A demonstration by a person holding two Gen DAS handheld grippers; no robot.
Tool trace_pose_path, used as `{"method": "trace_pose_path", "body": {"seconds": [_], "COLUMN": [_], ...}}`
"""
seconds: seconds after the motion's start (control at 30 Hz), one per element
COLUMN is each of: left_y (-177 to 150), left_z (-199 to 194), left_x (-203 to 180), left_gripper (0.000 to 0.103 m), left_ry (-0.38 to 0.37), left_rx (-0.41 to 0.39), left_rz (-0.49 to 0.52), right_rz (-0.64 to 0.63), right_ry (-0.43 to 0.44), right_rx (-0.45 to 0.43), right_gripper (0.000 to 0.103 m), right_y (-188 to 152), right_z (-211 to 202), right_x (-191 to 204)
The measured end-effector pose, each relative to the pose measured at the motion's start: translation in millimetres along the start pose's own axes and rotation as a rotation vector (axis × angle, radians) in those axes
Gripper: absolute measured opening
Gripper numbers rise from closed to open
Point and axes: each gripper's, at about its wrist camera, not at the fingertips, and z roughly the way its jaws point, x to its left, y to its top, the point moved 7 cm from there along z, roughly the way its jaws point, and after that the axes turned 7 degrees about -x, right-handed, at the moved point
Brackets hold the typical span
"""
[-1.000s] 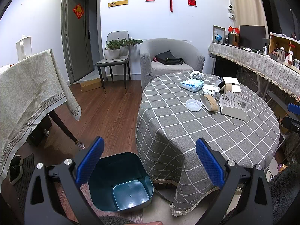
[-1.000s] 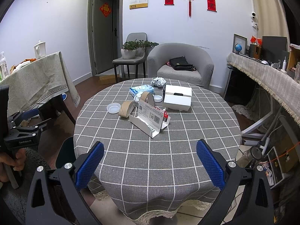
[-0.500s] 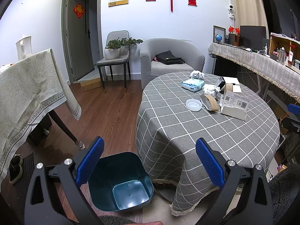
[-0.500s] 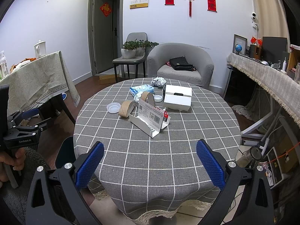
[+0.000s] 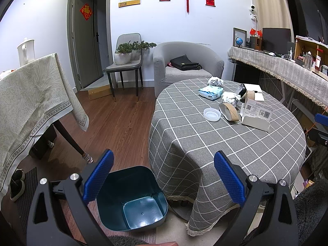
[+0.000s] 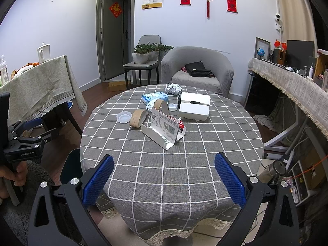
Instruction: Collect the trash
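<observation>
**Round table with litter, bin beside it: both grippers spread, nothing held**

Nothing has shifted since the earlier frames: both views and every item match.

- Left gripper (image 5: 163, 177): blue-padded fingers wide apart, empty, hovering above the floor at the table's near-left edge. In the right wrist view it shows only in part at the left border (image 6: 30, 135), with the person's hand (image 6: 12, 176) on its handle, cut off by the frame.
- Right gripper (image 6: 164, 177): fingers wide apart, empty, over the near edge of the table (image 6: 174, 164).
- Bin (image 5: 131, 196): dark teal, open-topped, on the floor just beside the table; its inside looks bare. One rim is covered by the left finger. In the right wrist view only a dark sliver shows past the cloth.
- Trash on the far half of the table, well apart from both grippers: crumpled foil ball (image 6: 173, 88) at the far edge; tissue pack (image 6: 154, 97); second crumpled ball (image 5: 230, 98), mostly hidden behind the rolls in the right wrist view; two cardboard rolls, one lying (image 6: 139, 119), one upright (image 6: 162, 105); clear plastic lid (image 6: 124, 117); small white cap (image 6: 172, 107), hidden in the left wrist view.
- Open printed carton (image 6: 164, 129): its text is too small to read.
- White box (image 6: 194, 106): closed, contents unseen.
</observation>
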Motion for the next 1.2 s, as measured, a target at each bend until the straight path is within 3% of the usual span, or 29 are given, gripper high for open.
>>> {"method": "trace_pose_path", "body": {"seconds": [0.53, 0.7, 1.07, 1.2], "left_y": [6, 21, 58, 70], "left_z": [-6, -14, 4, 23], "left_x": [-2, -9, -49, -66], "left_gripper": [0.100, 0.100, 0.099, 0.089], "left_ry": [-0.007, -0.053, -0.177, -0.233], "left_rx": [-0.020, -0.039, -0.048, -0.025], "left_rz": [0.014, 0.002, 0.015, 0.012], "right_rz": [-0.019, 0.055, 0.102, 0.062], "right_ry": [0.009, 0.024, 0.079, 0.094], "right_rx": [-0.025, -0.058, -0.036, 0.013], "right_gripper": [0.100, 0.100, 0.099, 0.090], "right_y": [6, 18, 27, 25], "right_z": [-9, -15, 6, 31], "right_x": [1, -11, -31, -31]}}
